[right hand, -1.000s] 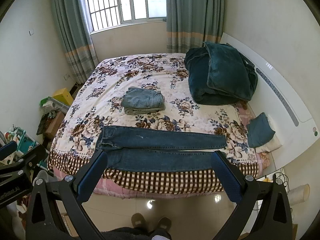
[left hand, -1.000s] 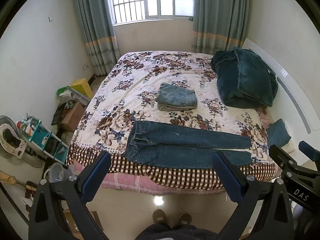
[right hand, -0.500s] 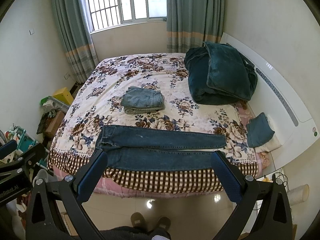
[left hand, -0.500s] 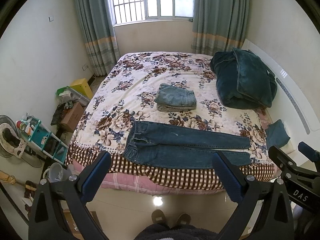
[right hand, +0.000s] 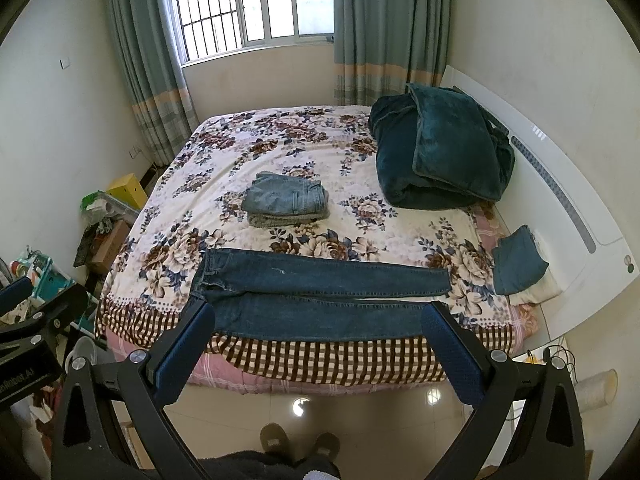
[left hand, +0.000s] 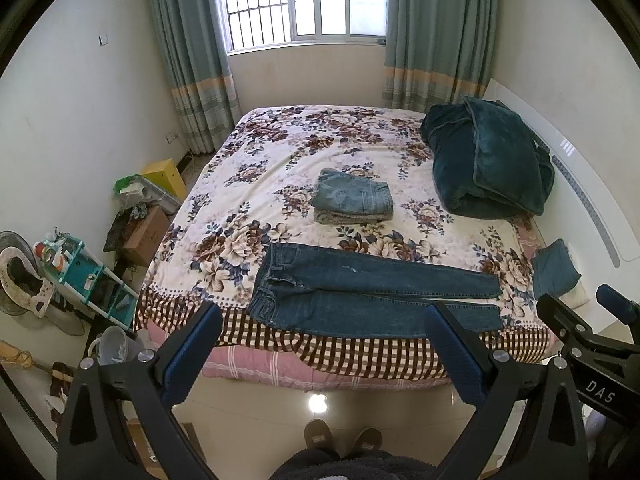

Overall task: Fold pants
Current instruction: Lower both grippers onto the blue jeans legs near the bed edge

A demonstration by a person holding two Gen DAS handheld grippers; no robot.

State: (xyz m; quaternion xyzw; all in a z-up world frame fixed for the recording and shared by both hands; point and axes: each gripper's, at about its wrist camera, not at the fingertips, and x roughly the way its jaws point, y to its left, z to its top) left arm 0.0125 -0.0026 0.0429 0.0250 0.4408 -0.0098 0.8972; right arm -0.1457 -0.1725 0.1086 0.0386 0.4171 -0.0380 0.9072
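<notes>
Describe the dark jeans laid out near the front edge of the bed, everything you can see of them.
The dark jeans are dark blue denim, lying flat and unfolded across the bed near its front edge. The waistband is at the left, and both legs run right, side by side. The farther leg has a small pale scuff on the thigh. The nearer leg lies along the checked border. They rest only on the floral cover; the left gripper and right gripper are both open, short of them.

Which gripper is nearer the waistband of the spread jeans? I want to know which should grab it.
Left. The left gripper hangs off the bed edge almost in line with the waistband; the right gripper is further toward the leg cuffs.
</notes>
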